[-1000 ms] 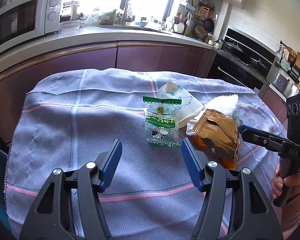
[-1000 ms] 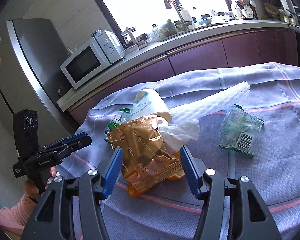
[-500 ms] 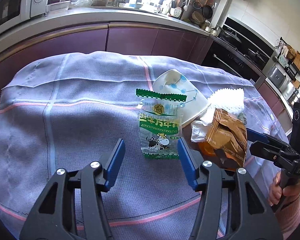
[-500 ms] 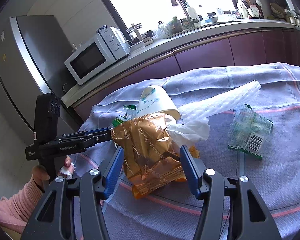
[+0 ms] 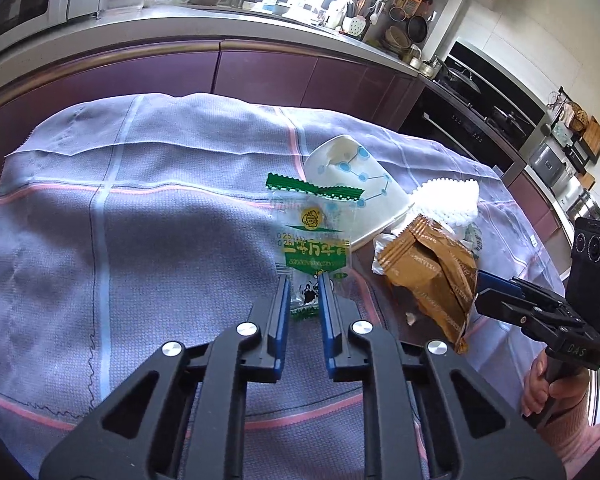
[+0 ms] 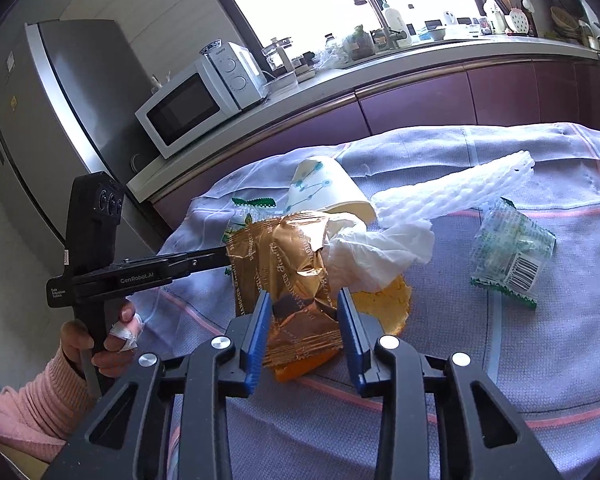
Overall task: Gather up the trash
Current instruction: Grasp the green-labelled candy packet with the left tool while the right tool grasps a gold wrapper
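Note:
A clear wrapper with green print [image 5: 314, 240] lies on the grey-blue tablecloth [image 5: 140, 240]. My left gripper [image 5: 304, 284] is closing, and its blue pads pinch the wrapper's near end. A crumpled gold wrapper [image 6: 288, 256] lies over an orange scrap [image 6: 388, 300]. My right gripper [image 6: 304, 304] is closing with its pads against both sides of the gold wrapper. Behind lie a tipped paper cup [image 6: 324, 188], a white tissue [image 6: 372, 252] and a white foam net sleeve [image 6: 460, 188]. Another green-edged wrapper with a barcode [image 6: 512, 252] lies to the right.
A purple-fronted kitchen counter [image 5: 220, 36] runs behind the table, with a microwave [image 6: 196, 100] on it. A steel fridge [image 6: 60, 120] stands at the left and an oven [image 5: 460, 120] at the right. A hand in a pink sleeve [image 6: 32, 400] holds each gripper.
Both pairs of jaws have narrowed. The left gripper moved forward over the green wrapper and pinched it, and the right one closed onto the gold wrapper.

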The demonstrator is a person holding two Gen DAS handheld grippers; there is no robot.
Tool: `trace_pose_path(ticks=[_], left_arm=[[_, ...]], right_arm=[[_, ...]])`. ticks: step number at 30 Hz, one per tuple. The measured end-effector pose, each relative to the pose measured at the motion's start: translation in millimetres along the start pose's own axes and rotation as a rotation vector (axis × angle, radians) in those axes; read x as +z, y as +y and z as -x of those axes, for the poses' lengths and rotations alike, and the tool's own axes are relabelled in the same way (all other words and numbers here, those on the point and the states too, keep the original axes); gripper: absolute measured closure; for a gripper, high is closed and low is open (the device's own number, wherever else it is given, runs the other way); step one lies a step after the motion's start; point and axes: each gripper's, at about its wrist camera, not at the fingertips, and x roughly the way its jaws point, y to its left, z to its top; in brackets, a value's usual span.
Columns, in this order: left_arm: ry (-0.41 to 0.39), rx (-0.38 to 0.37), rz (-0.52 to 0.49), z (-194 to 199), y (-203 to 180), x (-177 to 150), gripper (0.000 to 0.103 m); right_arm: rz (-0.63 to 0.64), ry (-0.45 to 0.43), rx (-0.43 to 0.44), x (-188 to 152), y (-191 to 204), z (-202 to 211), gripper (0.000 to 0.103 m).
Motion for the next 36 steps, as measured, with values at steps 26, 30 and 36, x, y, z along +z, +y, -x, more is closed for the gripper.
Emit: trace_pose_path(ticks=[26, 30, 36], left_arm=[[-0.063, 0.005, 0.007, 43, 9, -27, 0.094], [-0.066, 0.003, 0.009, 44, 12, -29, 0.094], [-0.070, 0.002, 0.015, 45, 17, -30, 0.095]], right_arm=[[0.003, 0.030, 0.036, 0, 15, -15, 0.072], [0.009, 0.032, 0.027, 2, 18, -20, 0.061], [0.029, 0.058, 0.031, 5, 24, -31, 0.079]])
